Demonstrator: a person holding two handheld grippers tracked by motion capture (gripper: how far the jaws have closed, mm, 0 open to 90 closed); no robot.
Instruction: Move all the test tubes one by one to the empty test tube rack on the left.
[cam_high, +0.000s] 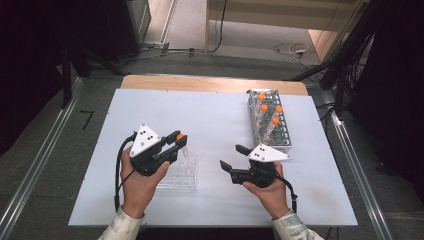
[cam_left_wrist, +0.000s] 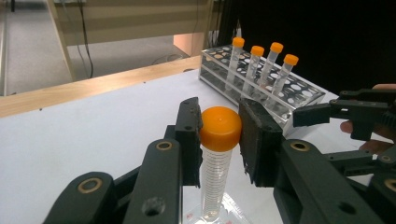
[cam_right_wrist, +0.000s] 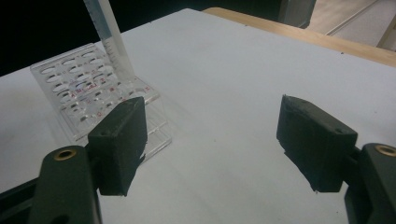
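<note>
We have the left gripper clamped on an orange-capped centrifuge tube, its tip entering the clear rack; next we lower it straight. The right gripper waits open.

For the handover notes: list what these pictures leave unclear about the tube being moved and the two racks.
- Tube tip: cut off by the bottom edge of the left gripper view, so whether it sits in the clear rack is unclear.
- Tube cap: cut off by the top edge of the right gripper view.
- Clear rack's red lettering: too small to read.
- Metal rack: contents of its four tubes too small.
</note>
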